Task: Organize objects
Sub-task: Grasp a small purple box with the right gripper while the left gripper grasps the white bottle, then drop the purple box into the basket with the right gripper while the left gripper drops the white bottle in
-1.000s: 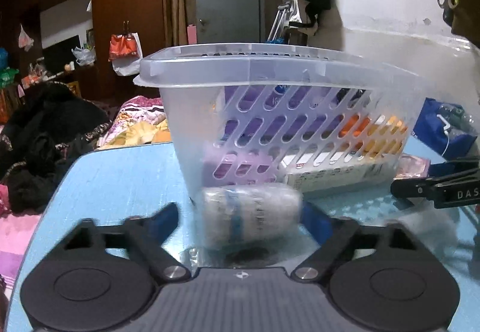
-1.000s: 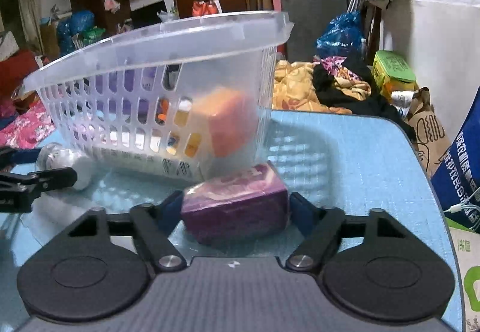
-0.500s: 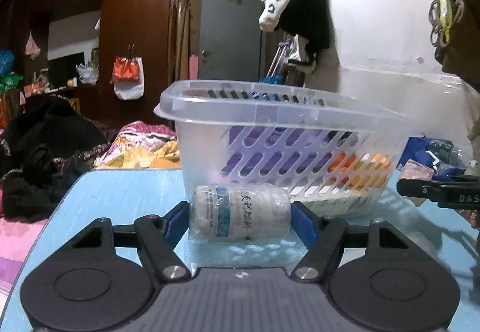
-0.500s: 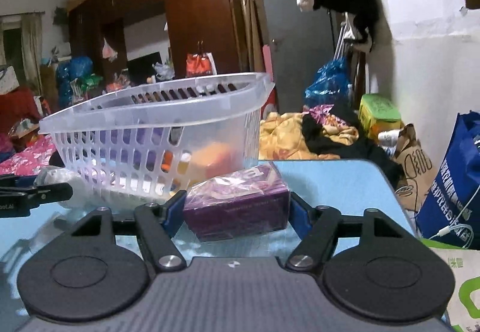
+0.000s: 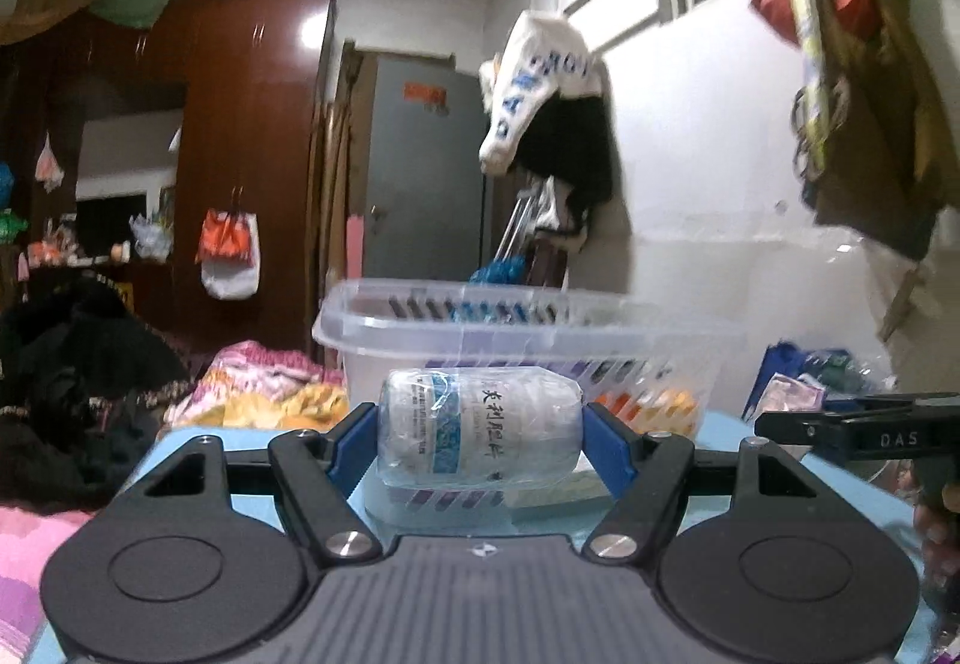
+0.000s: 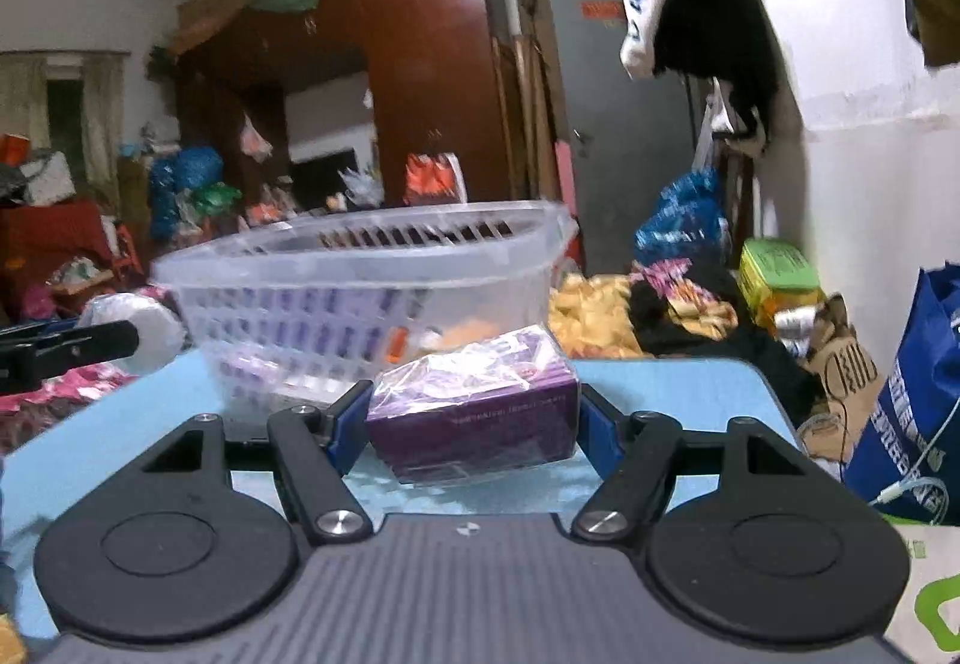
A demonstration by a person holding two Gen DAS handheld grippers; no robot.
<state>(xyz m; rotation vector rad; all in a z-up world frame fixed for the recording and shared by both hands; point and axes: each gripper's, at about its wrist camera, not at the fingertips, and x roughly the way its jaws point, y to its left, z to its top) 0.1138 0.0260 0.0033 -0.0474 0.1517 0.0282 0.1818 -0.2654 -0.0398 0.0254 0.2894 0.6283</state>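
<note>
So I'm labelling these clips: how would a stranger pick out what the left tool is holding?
Find the blue table, then the clear slotted basket on it. In front, the left tool grips a plastic-wrapped white bottle sideways; its blue-and-white label distinguishes it from the purple box.

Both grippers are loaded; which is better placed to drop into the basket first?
Probably left. The left gripper holds the bottle centred before the basket. The right gripper holds its box off the basket's end.
</note>
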